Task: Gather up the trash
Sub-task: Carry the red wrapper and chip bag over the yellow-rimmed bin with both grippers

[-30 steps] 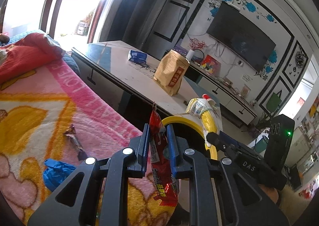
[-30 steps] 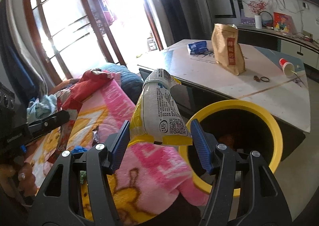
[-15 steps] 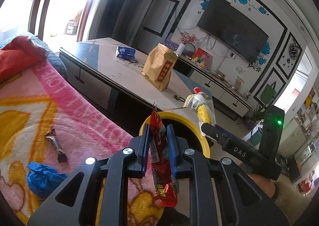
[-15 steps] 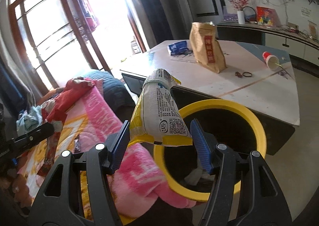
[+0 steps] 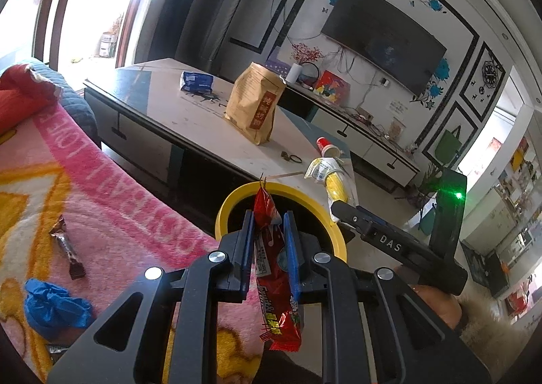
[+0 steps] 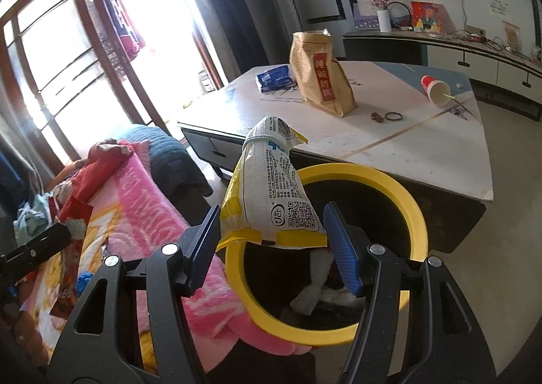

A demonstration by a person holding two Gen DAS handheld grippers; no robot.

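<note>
My left gripper (image 5: pixel 267 231) is shut on a red snack wrapper (image 5: pixel 274 275) and holds it upright just short of the yellow-rimmed trash bin (image 5: pixel 233 201). My right gripper (image 6: pixel 271 231) is shut on a white and yellow snack bag (image 6: pixel 271 194), held over the near rim of the same bin (image 6: pixel 413 211), which has white paper inside. In the left wrist view the right gripper (image 5: pixel 342 206) with its bag (image 5: pixel 333 180) is at the bin's far right. A brown candy wrapper (image 5: pixel 67 252) and a crumpled blue wrapper (image 5: pixel 54 306) lie on the pink blanket (image 5: pixel 111 201).
A low white table (image 5: pixel 189 120) stands behind the bin with a brown paper bag (image 5: pixel 255 106), a blue packet (image 5: pixel 196 81) and a tipped red paper cup (image 5: pixel 327 147). A TV cabinet (image 5: pixel 366 143) runs along the far wall. Red clothes (image 6: pixel 91 167) lie on the couch.
Both grippers have moved closer to the bin with their wrappers still held. The bin's opening and the white paper in it now show more in the right wrist view.
</note>
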